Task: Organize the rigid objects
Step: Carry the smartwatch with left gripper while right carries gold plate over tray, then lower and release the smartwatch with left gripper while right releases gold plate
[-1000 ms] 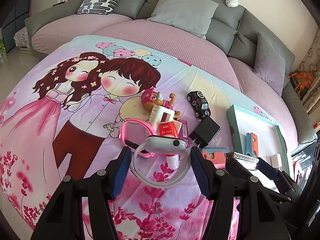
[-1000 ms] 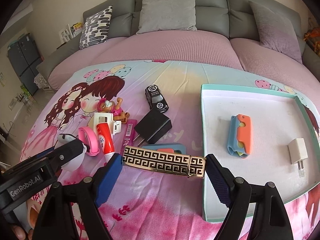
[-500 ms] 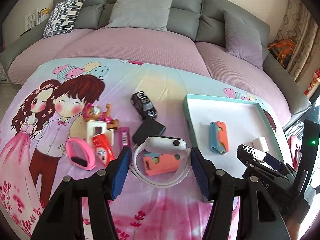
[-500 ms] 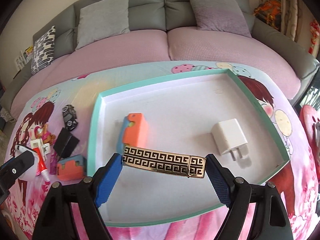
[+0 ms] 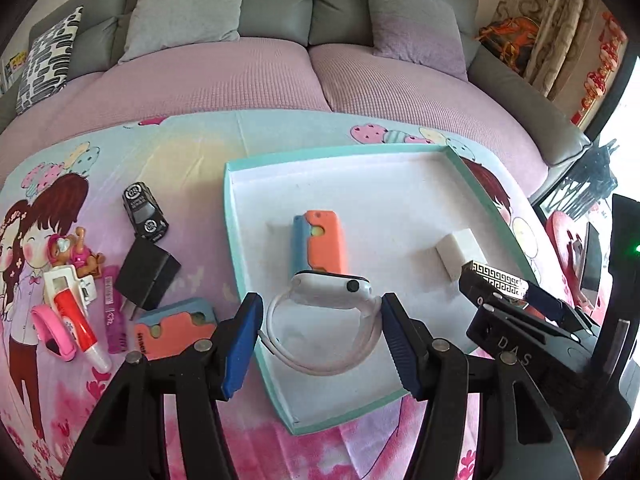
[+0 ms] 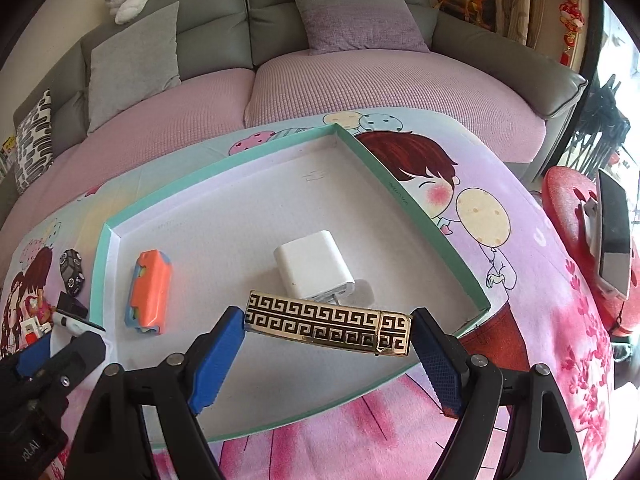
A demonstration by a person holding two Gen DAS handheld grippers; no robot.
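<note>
My left gripper (image 5: pixel 318 312) is shut on a white smartwatch (image 5: pixel 332 290), held over the near left part of the teal-rimmed white tray (image 5: pixel 234 220). My right gripper (image 6: pixel 328 328) is shut on a gold-and-black patterned bar (image 6: pixel 328 324), held above the tray's (image 6: pixel 400 196) near side, just in front of a white charger (image 6: pixel 312 266). An orange-and-blue case (image 5: pixel 324 246) lies inside the tray. The right gripper with the bar (image 5: pixel 498 280) also shows at the right of the left wrist view.
On the cartoon sheet left of the tray lie a black toy car (image 5: pixel 144 210), a black charger (image 5: pixel 146 274), a second orange-and-blue case (image 5: pixel 174 326), a red tube (image 5: pixel 76 320), a pink band (image 5: pixel 52 332) and a small figure (image 5: pixel 76 252). A grey sofa (image 5: pixel 280 8) curves behind.
Both grippers have swung right from the pile of loose objects to above the tray, still carrying the watch and the patterned bar. The white charger now lies just beyond the bar.
</note>
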